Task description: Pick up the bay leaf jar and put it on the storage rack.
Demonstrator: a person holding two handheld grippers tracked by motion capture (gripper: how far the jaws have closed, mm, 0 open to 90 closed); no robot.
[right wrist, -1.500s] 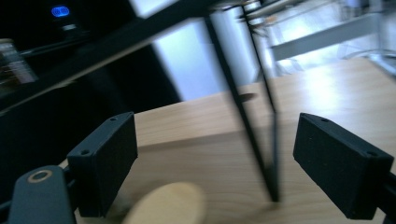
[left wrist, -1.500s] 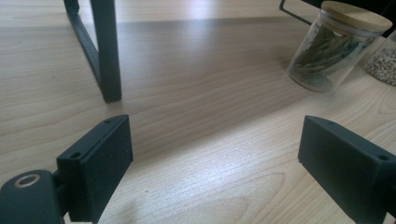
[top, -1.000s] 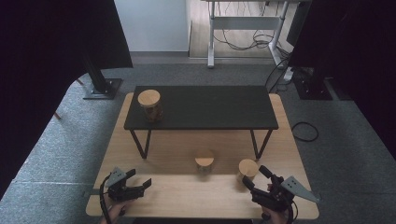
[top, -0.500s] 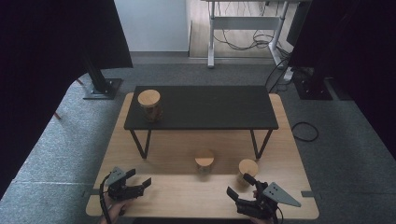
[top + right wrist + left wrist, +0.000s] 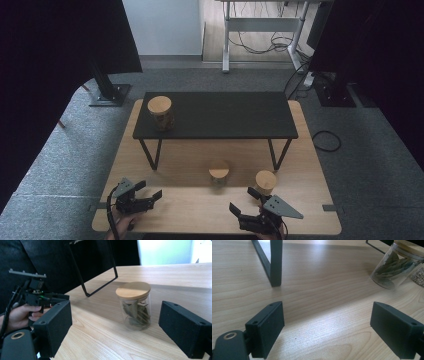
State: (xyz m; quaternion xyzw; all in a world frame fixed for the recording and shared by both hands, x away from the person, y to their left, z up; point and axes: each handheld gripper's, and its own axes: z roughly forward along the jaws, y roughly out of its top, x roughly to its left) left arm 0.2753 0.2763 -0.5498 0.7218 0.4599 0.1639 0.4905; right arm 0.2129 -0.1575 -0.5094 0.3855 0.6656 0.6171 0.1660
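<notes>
Jar of leaves [image 5: 134,307] stands upright on the wooden bench [image 5: 190,160], just ahead of the right tool — likely lined up for a pick. From the left: the left tool [image 5: 148,196] rests low by the near edge, jaws apart on nothing, having just closed a little. The right tool [image 5: 244,201] has just been widening, empty — the jar sits beyond its jaws. No label or writing is readable.

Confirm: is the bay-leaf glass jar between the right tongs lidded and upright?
Yes. The clear glass jar of bay leaves stands upright on the light wooden table, its round wooden lid seated flat on top.
</notes>
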